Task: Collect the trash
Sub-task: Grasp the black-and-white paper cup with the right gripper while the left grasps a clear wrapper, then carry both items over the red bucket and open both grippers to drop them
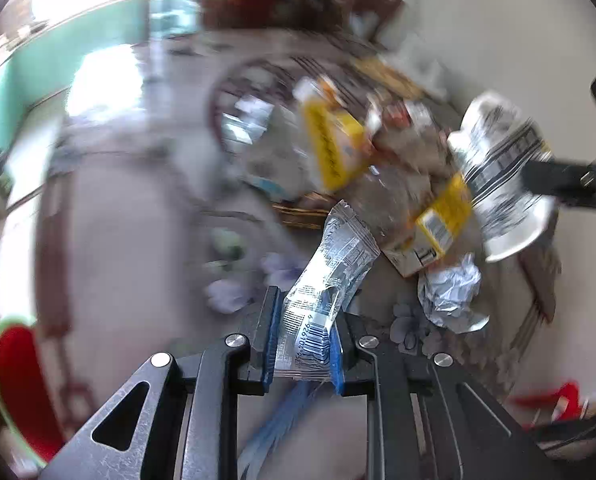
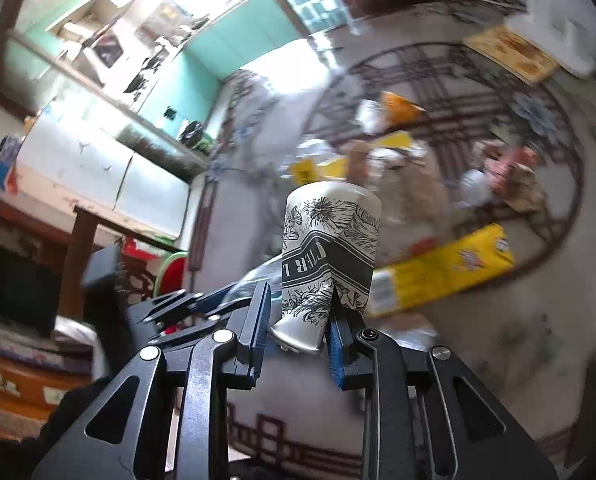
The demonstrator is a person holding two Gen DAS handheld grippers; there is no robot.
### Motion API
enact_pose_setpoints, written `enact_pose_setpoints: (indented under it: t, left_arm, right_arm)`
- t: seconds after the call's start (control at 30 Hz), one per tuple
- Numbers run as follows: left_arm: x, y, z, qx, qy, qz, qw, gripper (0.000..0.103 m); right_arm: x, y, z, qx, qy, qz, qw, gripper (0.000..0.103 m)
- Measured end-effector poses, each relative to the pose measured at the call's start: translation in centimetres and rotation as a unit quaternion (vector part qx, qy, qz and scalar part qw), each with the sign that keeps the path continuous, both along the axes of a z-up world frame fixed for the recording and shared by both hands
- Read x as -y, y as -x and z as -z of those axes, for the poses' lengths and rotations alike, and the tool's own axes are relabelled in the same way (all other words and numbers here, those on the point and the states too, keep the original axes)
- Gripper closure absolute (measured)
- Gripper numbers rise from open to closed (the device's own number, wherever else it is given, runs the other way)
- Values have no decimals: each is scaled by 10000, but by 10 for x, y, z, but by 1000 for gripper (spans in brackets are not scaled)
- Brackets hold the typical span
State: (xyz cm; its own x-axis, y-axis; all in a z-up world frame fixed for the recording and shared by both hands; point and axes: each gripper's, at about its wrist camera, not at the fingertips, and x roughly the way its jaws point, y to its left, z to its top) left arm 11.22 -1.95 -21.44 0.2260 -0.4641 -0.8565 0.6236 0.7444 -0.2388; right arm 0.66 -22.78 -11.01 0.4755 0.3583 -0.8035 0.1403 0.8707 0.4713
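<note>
Crinkled clear wrapper (image 1: 330, 280), low centre, sits clamped in your left gripper (image 1: 304, 344); your right gripper (image 2: 298, 332) squeezes a dented printed paper cup (image 2: 330, 248). Yellow cartons (image 1: 334, 144) litter the patterned rug (image 2: 518, 344) beyond.

A big pale rug (image 2: 518, 344) with dark line patterns and flowers is covering the floor. A long yellow box (image 2: 442, 272) is lying on it. A crumpled silver wrapper (image 1: 450, 296) is sitting near another yellow box (image 1: 438, 228). Further back, blurry trash is piling up, maybe in a woven basket (image 1: 302, 212).
</note>
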Motion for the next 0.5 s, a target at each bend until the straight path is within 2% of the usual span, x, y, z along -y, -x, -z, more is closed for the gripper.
enact_pose_setpoints:
  t: [0.1,0.2,0.23,0.37,0.5]
  left_arm:
    - [-43,2,-25,125,162,-588,9981,84]
    - [-96,10,-43,239,199,-1344,9904,84]
    - [-110,9,-40,256,199,-1531,9877,84]
    - [-186,-2,-43,270,8,-2431,9696,84]
    - [-242,-1,-31,340,-197,-3136,9487,84]
  right_arm:
    - [-33,-17,1,56,2,-315,9995,78]
    - [-72,-35,3,120,-4,-689,9976,78]
    - [-88,-42,5,137,6,-853,9963,78]
    - [-144,-66,15,140,-49,-1404,9900,78]
    - [-197,-87,30,119,-77,-1925,9812,78]
